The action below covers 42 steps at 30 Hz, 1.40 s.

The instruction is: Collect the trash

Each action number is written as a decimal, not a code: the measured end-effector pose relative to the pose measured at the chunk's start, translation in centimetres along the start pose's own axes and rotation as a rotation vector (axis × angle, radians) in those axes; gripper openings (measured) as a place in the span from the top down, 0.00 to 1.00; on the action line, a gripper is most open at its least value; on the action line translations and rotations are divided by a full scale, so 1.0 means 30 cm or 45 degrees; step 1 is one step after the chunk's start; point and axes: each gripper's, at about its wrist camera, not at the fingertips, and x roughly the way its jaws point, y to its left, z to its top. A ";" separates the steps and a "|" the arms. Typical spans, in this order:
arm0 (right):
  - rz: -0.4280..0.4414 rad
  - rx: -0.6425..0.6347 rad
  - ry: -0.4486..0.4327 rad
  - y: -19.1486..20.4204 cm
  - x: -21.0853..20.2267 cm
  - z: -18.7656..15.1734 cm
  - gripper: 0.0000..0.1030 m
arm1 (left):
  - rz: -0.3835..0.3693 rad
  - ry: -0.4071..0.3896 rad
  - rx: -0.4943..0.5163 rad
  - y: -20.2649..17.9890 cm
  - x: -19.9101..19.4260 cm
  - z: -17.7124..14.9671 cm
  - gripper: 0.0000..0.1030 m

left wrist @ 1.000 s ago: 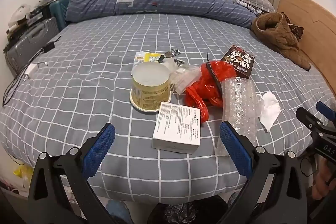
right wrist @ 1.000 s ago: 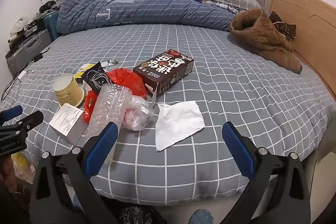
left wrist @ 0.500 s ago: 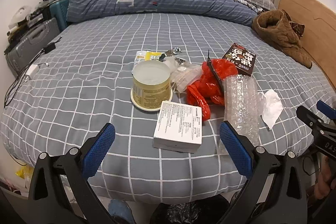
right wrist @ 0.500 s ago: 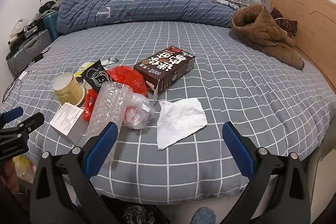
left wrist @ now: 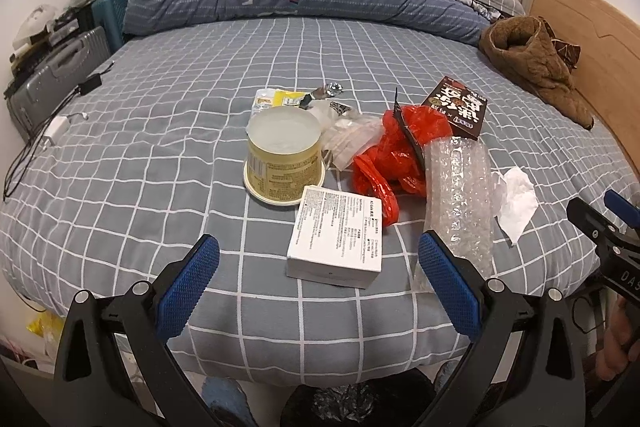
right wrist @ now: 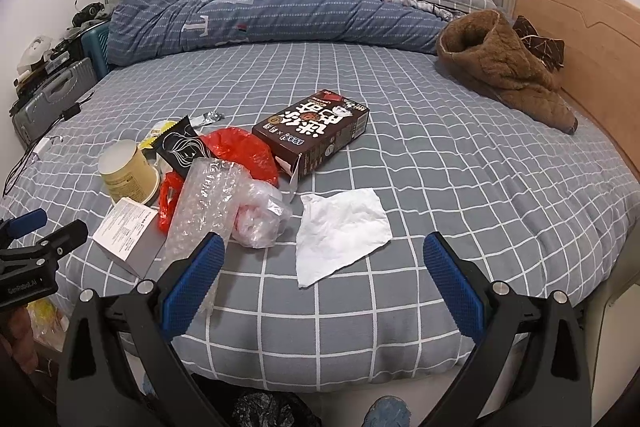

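Trash pile (left wrist: 360,163) on bed (left wrist: 160,107), white box (left wrist: 336,235) nearest, both tools wide apart

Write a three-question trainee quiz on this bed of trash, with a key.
1. True or false: the left gripper is shut on the white box.
2. Which item lies nearest the right gripper? A: white tissue; B: brown snack box; C: yellow cup.
3. Fill in: the yellow cup stands ____ (upright or upside down) on the bed.

Key
1. False; it is open, short of the box.
2. A.
3. Upside down, with its wide rim on the sheet.
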 end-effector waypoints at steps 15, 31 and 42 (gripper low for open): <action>0.002 0.000 -0.009 -0.008 -0.009 0.007 0.07 | 0.006 -0.007 0.005 -0.006 -0.001 -0.002 0.06; 0.024 0.000 -0.012 0.000 -0.012 0.005 0.07 | 0.004 -0.013 0.000 -0.006 -0.014 -0.002 0.06; 0.022 0.001 -0.011 -0.003 -0.012 0.005 0.07 | 0.008 -0.008 0.004 -0.003 -0.010 -0.005 0.06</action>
